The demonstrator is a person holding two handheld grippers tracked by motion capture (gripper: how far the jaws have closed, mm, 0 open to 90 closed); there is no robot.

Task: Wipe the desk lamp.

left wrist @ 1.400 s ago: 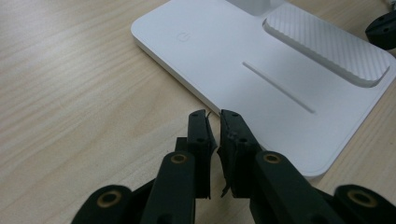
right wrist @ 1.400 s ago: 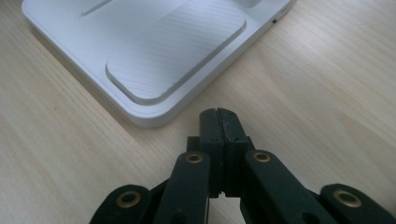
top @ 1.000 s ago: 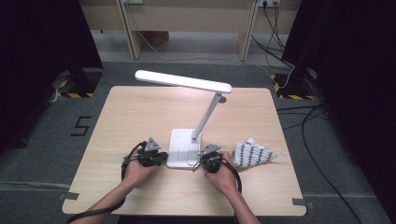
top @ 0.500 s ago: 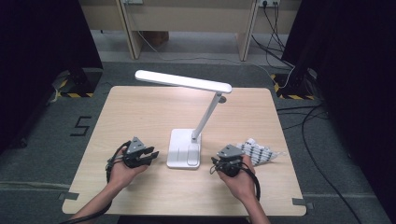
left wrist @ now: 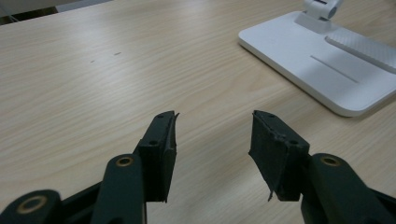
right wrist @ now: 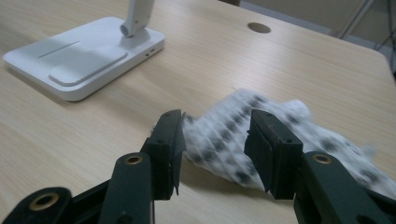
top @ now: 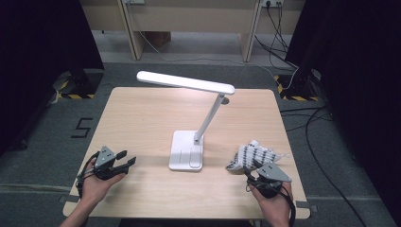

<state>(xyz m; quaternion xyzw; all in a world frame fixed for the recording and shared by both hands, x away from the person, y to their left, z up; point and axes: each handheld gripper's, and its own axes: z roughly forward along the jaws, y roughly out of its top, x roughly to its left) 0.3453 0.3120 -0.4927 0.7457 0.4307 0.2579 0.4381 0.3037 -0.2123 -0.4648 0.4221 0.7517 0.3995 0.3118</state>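
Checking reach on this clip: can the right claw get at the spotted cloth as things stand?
Probably yes. The right claw is open, the spotted cloth lies just beyond its jaws, with nothing between them.

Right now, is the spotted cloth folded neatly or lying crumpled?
Crumpled. The spotted cloth lies in a bunched, uneven heap on the table, with irregular ridges and no straight folded edges, just ahead of the open right gripper.

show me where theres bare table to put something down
Most room: the left half, between the lamp base and the table's left edge, beyond the left gripper. Also free: the far strip under the lamp head. Crowded: the near right, where the spotted cloth lies by the right gripper.
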